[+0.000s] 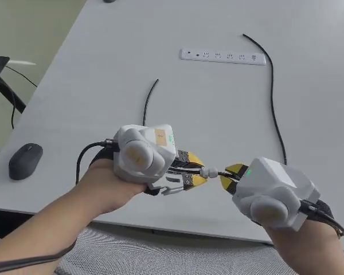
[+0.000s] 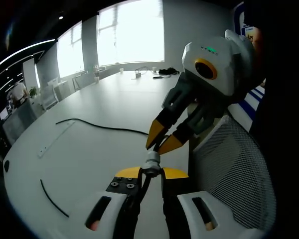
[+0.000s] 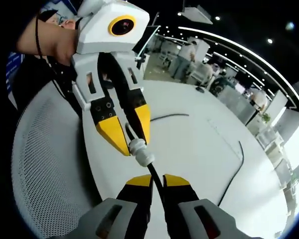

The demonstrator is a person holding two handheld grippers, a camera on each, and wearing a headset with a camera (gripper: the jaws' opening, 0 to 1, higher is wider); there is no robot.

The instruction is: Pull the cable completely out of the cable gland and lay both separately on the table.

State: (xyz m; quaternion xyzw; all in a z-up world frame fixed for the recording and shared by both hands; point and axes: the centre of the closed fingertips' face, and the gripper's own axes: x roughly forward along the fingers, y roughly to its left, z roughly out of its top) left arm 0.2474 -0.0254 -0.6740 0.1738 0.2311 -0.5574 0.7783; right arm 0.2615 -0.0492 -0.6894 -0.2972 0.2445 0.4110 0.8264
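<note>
Two grippers meet tip to tip just above the near edge of the table (image 1: 103,86), neither resting on it. The left gripper (image 1: 196,170) comes in from the left with its yellow-tipped jaws drawn narrow onto the back of the white cable gland (image 1: 208,171), which sticks out just past their tips. The black cable (image 3: 153,172) passes through the gland: one end runs back between the left jaws towards the hand, and the other comes out of the front of the gland. The right gripper (image 1: 229,175) has its jaws pinched narrow on that front stretch, just beside the gland, so little bare cable shows between the two sets of tips. Gland and cable are joined and held in the air, well clear of the tabletop.

Towards the far edge lies a white power strip (image 1: 223,56), with a long black cord (image 1: 273,103) curving from beside its right end down towards the near edge. A short black wire (image 1: 149,103) lies mid-table, and a dark mouse (image 1: 25,160) sits near the left corner. Below the near edge shows a grey mesh chair (image 1: 160,258)
</note>
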